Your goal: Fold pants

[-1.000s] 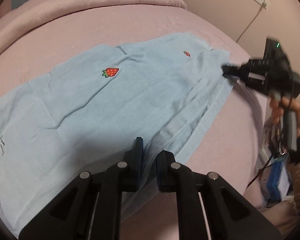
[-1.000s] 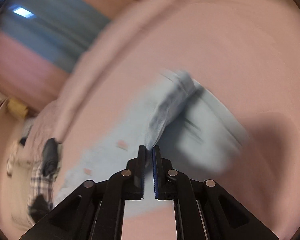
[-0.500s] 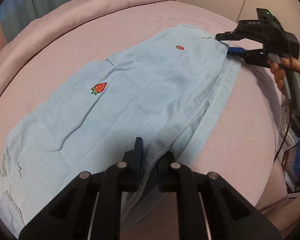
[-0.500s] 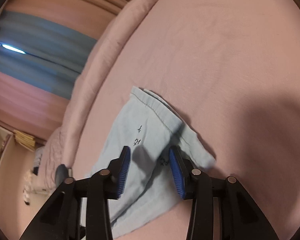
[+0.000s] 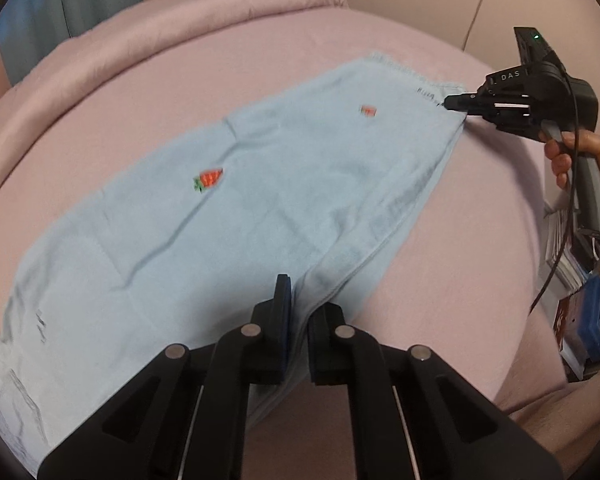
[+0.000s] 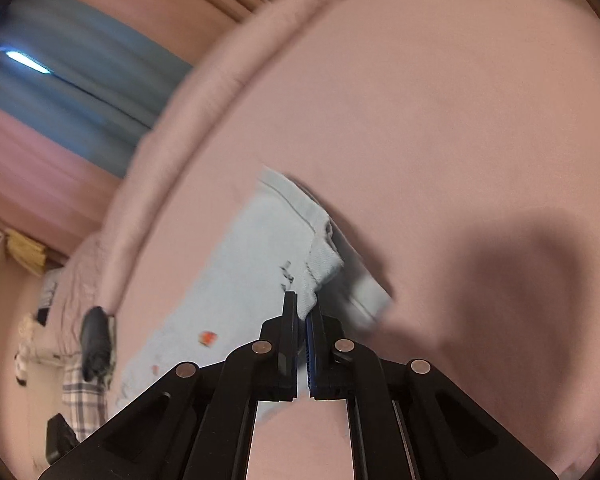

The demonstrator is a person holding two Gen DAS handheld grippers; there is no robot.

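The left gripper (image 5: 299, 322) is closed on the near edge of the pants (image 5: 236, 216), a fold of cloth pinched between its pads. The right gripper (image 6: 302, 312) is clamped on the corner of the hem, which lifts a little. The light blue pants lie spread on the pink bed (image 5: 440, 272), stretched between both grippers. A hand (image 5: 580, 160) holds the right gripper's handle.

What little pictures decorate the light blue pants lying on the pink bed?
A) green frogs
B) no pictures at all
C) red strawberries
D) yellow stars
C: a red strawberry with green leaves shows on the pants, and a smaller red one farther along.
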